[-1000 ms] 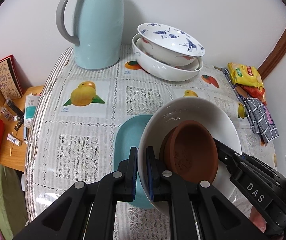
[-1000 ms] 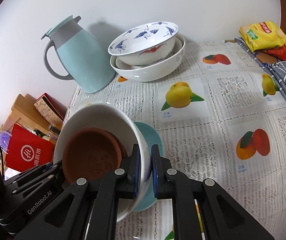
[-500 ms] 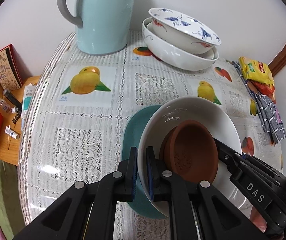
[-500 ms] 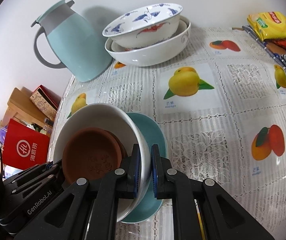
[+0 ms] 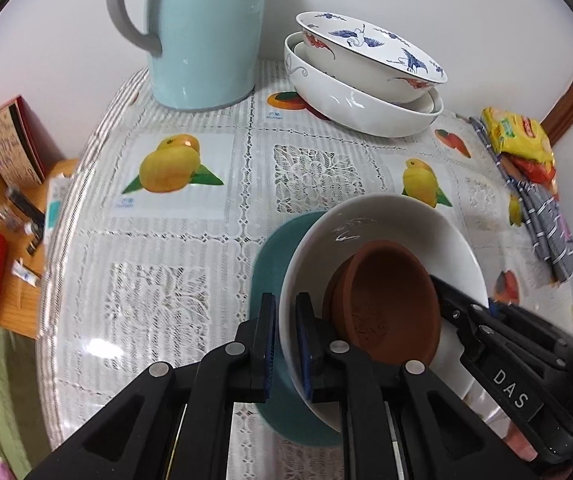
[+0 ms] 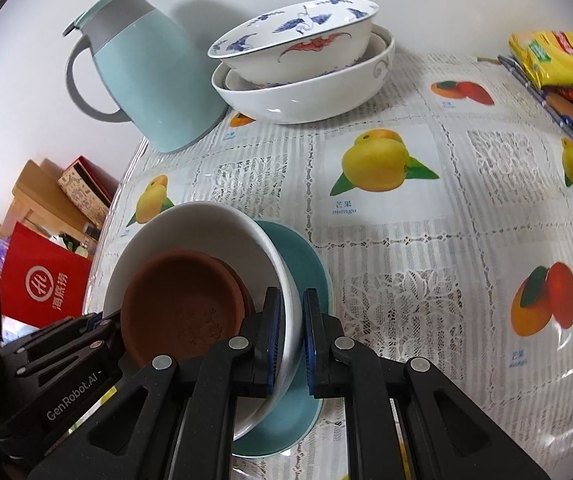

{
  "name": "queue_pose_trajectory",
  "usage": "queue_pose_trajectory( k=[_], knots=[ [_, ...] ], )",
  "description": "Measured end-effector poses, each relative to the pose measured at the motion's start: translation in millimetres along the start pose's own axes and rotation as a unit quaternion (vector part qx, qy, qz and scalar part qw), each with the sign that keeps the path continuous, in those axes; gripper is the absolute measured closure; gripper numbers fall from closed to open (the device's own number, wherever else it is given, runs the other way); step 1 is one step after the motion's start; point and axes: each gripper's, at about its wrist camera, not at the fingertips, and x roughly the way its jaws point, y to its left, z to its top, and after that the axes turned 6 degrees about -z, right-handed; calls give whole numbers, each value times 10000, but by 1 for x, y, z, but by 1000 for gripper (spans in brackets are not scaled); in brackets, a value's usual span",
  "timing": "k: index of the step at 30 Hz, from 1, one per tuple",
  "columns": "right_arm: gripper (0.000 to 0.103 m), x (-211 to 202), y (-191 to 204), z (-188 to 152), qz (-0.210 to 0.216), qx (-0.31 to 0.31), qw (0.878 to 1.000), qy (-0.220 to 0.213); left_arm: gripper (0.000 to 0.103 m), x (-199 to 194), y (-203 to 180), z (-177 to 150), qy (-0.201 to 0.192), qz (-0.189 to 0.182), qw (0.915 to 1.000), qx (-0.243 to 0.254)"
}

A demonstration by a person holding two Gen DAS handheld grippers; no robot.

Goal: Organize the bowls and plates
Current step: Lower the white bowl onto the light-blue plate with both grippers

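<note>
The left gripper (image 5: 285,346) is clamped on the near-left rim of a white bowl (image 5: 370,220), one blue pad outside the wall and one inside. The right gripper (image 6: 289,338) is clamped on the opposite side of the same rim, so the white bowl (image 6: 190,224) sits between the two grippers. A brown clay bowl (image 5: 386,292) lies tilted inside it, leaning toward the right gripper's side; in the right wrist view the clay bowl (image 6: 184,300) rests just beside that gripper's inner pad.

Under the white bowl is a teal plate (image 5: 272,260), on the table (image 5: 174,280) near its front edge; its teal rim (image 6: 306,264) shows past the white bowl. Whether the bowl's base fully rests on the plate is hard to tell, as the bowl hides the contact.

Near the table's far edge stand a pale blue jug (image 5: 202,32) and, just beside it, a crane-patterned bowl (image 5: 370,56) nested in a larger white serving bowl (image 5: 350,104). Snack packets (image 5: 518,144) lie at the right edge.
</note>
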Motion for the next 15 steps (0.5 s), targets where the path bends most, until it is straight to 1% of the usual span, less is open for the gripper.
queue_pose_trajectory(
  k=[5, 11, 15],
  knots=[
    [90, -1, 0, 1, -11, -191, 9997, 136, 91, 0, 1, 0, 28, -12, 10000, -28],
    [88, -1, 3, 1, -56, -358, 9993, 122, 90, -2, 0, -2, 71, 55, 9999, 43],
    [87, 0, 4, 2, -72, -420, 9990, 163, 88, -5, 1, -5, 127, 52, 9999, 0]
  ],
)
